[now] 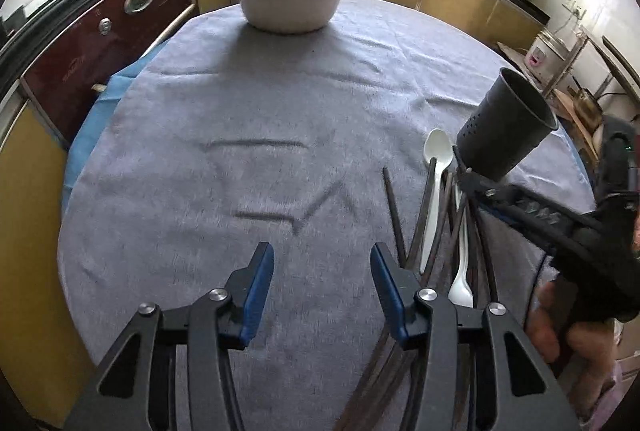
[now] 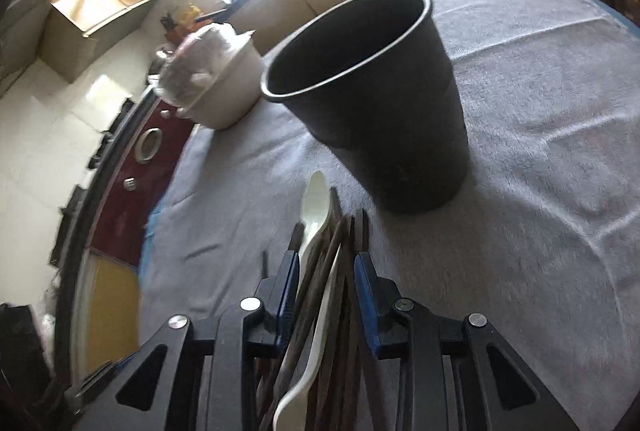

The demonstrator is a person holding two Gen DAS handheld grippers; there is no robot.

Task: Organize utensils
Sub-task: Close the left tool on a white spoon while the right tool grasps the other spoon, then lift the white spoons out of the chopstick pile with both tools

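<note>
A black utensil holder [image 1: 505, 123] stands upright on the grey tablecloth [image 1: 260, 103], seen close in the right wrist view [image 2: 372, 103]. Several dark chopsticks [image 1: 436, 223] and two white plastic spoons [image 1: 434, 191] lie in a bundle in front of it. My right gripper [image 2: 326, 271] straddles the chopsticks [image 2: 332, 279] and spoons [image 2: 316, 207], its jaws partly apart around them on the cloth. It appears in the left wrist view [image 1: 464, 171] beside the holder. My left gripper [image 1: 322, 263] is open and empty over bare cloth, left of the bundle.
A white basin [image 1: 288, 7] holding a plastic-wrapped stack of bowls sits at the table's far side. One chopstick [image 1: 394, 215] lies apart from the bundle. Kitchen cabinets and a dark red appliance [image 1: 108, 31] surround the round table.
</note>
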